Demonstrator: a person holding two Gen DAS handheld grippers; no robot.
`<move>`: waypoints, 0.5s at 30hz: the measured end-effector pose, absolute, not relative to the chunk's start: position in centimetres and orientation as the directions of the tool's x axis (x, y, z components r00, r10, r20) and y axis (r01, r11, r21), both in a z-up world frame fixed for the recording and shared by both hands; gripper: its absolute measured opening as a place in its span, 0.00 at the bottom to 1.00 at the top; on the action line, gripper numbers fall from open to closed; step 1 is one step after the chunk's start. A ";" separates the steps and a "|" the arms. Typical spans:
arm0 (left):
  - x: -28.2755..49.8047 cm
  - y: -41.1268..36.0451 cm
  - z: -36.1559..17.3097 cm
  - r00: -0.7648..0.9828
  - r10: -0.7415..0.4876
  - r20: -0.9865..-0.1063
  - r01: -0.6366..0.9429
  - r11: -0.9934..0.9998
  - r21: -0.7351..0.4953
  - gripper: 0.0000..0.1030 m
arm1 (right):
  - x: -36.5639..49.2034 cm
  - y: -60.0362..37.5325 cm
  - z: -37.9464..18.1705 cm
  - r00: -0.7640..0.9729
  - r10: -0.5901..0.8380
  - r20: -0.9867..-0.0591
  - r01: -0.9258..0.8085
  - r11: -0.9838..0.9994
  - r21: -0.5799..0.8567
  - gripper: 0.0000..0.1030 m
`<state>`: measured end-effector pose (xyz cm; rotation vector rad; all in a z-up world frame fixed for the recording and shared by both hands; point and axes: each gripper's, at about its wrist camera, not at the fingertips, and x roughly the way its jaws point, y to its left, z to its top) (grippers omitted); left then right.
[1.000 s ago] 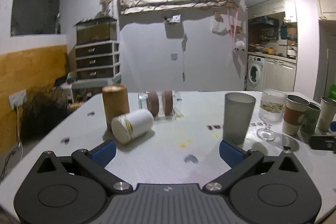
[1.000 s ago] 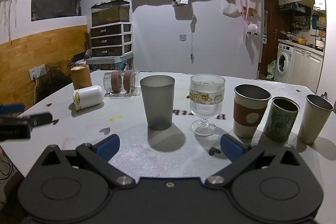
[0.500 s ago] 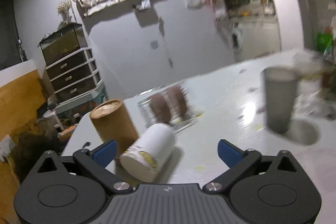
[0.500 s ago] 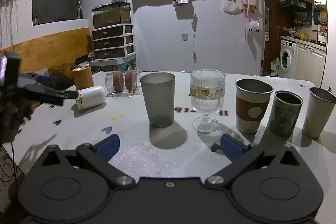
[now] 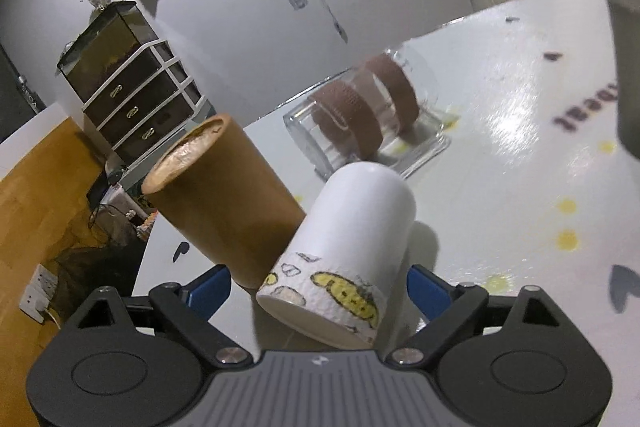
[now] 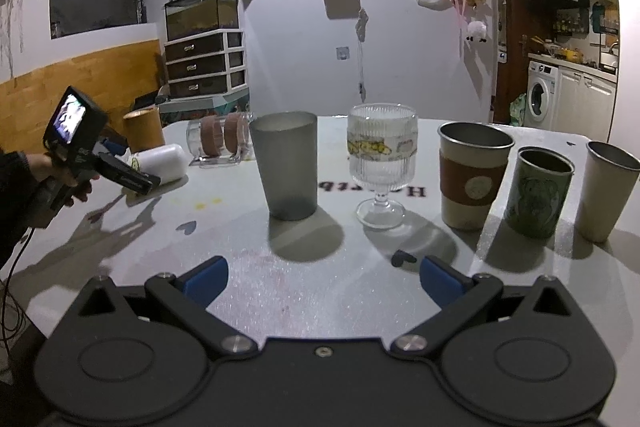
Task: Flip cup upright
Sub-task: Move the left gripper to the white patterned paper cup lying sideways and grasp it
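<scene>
My left gripper [image 5: 318, 289], fingers spread, straddles the white cup [image 5: 348, 247] lying on its side on the desk [image 5: 500, 187] against a brown cup [image 5: 224, 203]; my right gripper [image 6: 322, 277] hovers with fingers spread.

in the left wrist view, the white ceramic cup with yellow print [image 5: 352, 247] lies on its side low in the frame's centre, between the spread blue fingertips [image 5: 210, 289] of the left gripper [image 5: 318, 289]. the brown cylindrical cup [image 5: 222, 205] presses against its left side, crowding the left finger's path. just behind, toward upper centre, the clear glass holder with brown rings [image 5: 368, 119] blocks the far side. bare white tabletop [image 5: 500, 187] opens to the right.
</scene>
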<state>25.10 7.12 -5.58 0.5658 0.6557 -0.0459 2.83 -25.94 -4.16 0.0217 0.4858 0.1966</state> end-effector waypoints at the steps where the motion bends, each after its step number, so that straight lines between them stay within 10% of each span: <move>1: 25.4 7.2 -5.5 0.794 0.133 -0.593 0.217 0.849 0.482 0.86 | 2.8 -25.9 -4.2 0.866 0.194 -0.462 -0.185 0.981 0.065 1.00; 15: 22.5 5.5 -4.1 0.822 0.095 -0.562 0.192 0.882 0.430 0.72 | 2.9 -26.7 -4.4 0.869 0.196 -0.454 -0.169 0.981 0.100 1.00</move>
